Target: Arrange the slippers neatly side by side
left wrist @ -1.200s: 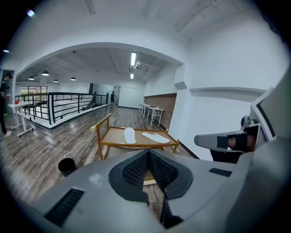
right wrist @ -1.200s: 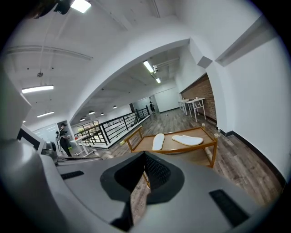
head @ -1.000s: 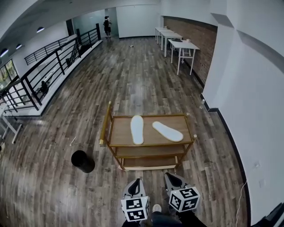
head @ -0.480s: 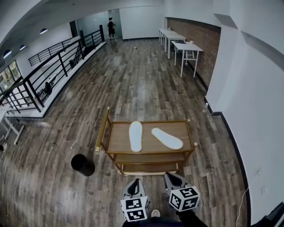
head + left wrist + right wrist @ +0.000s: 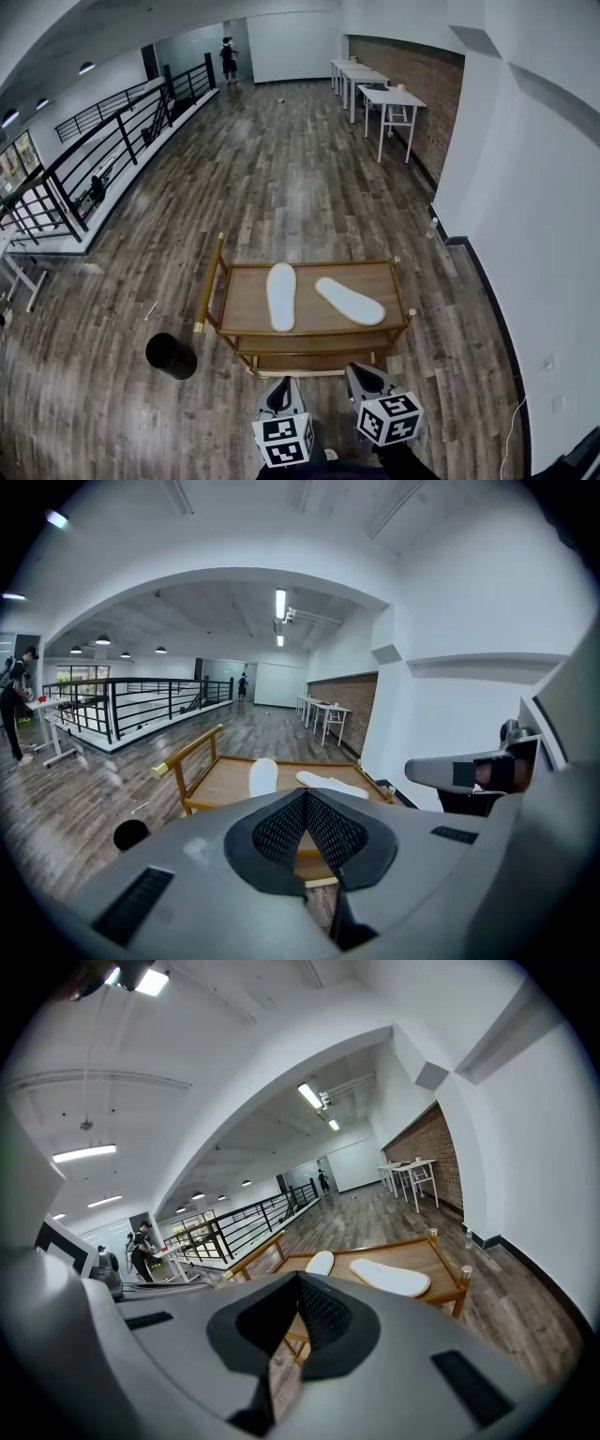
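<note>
Two white slippers lie soles-up on the top shelf of a wooden cart [image 5: 246, 319]. The left slipper [image 5: 280, 296] points straight away from me. The right slipper [image 5: 349, 301] lies slanted, its far end close to the left one. My left gripper [image 5: 282, 384] and right gripper [image 5: 362, 372] hang side by side short of the cart's near edge, both shut and empty. In the left gripper view the closed jaws [image 5: 306, 795] point at the slippers [image 5: 263, 776]. The right gripper view shows the same past its jaws [image 5: 298, 1277], with the slanted slipper [image 5: 391, 1277] ahead.
A black round bin [image 5: 171, 355] stands on the wood floor left of the cart. A white wall [image 5: 525, 234] runs along the right. A black railing [image 5: 94, 159] lines the left side, white tables [image 5: 389, 98] stand far back, and a person [image 5: 228, 56] is at the far end.
The cart with its slippers has drawn nearer and lower in the head view. Both grippers stay shut at the same spot at the bottom of the picture.
</note>
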### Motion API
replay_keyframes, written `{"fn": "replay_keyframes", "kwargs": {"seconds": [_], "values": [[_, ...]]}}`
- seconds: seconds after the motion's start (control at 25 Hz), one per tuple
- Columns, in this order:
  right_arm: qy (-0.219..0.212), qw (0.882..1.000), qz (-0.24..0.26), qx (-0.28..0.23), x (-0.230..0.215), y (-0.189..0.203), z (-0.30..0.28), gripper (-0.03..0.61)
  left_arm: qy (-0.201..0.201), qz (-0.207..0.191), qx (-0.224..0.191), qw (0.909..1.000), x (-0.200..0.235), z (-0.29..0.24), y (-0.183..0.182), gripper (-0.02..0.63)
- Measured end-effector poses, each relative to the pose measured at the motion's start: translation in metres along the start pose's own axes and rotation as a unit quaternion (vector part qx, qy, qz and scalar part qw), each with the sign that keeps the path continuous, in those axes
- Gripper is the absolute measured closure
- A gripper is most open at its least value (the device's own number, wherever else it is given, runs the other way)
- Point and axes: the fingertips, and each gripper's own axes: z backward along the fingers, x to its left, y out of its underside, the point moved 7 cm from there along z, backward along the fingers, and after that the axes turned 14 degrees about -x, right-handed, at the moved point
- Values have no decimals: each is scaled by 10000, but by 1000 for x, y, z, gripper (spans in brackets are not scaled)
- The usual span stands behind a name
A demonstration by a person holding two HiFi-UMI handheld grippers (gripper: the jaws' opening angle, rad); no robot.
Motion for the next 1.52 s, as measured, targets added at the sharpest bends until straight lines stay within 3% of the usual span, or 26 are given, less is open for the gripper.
{"fn": "replay_keyframes", "kwargs": {"seconds": [0.32,1.08,1.52], "values": [[151,9999,12,8,-16,-5,-45,580,237,6,28,9997,9,-52,-5,614],[576,9980,38,245,-35,-26,-199,580,628,83,168,9979,88,-204,-43,612],[604,9973,66,414,-34,-21,-260,580,785,87,239,9966,119,-262,-51,613]]}}
